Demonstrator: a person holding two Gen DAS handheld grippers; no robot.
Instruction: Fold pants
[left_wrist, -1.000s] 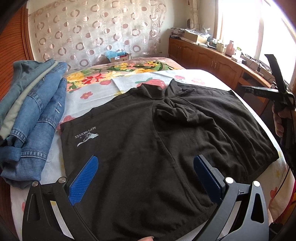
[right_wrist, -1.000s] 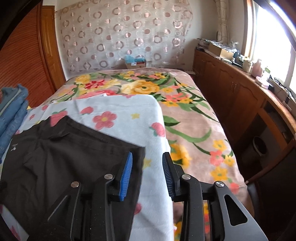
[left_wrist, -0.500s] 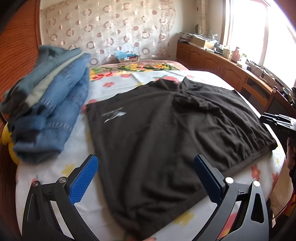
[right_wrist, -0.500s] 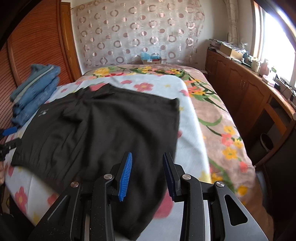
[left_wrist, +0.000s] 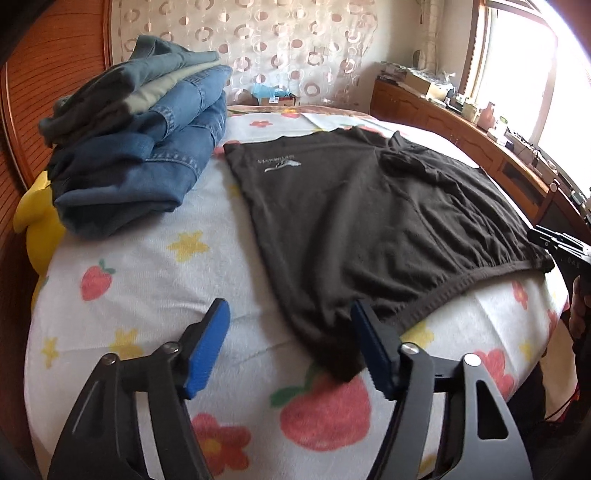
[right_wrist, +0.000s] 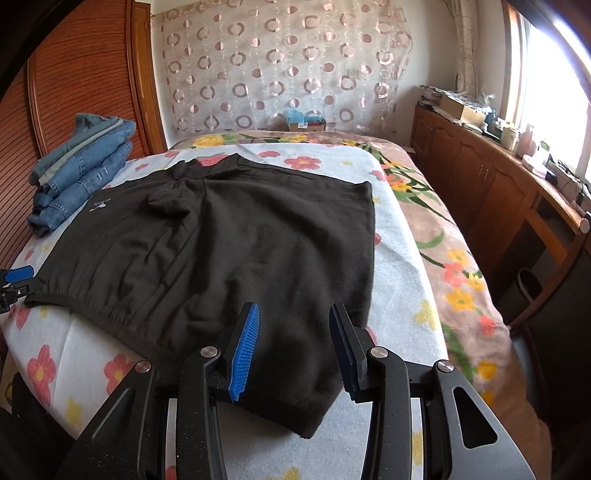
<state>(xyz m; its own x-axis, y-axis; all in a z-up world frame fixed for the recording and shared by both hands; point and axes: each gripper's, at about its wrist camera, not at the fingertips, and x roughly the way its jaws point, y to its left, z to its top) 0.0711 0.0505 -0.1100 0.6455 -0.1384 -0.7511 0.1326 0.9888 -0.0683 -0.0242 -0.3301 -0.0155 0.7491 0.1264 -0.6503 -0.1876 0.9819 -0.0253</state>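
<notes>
Although both tools hover at the near waistband corners, neither has a grip: the left gripper stands wide open with one waistband corner lying loose between its blue pads, and the right gripper is about half open over the other corner, clamping nothing. Just beyond them the black shorts lie spread flat on the flowered blanket, waistband toward the bed's near edge, both legs pointing away, with a small bunched wrinkle at the crotch. By my reading, spreading is done and no fold has been made; every fold is left. Farther back at the left sits a stack of folded jeans against the wooden headboard.
</notes>
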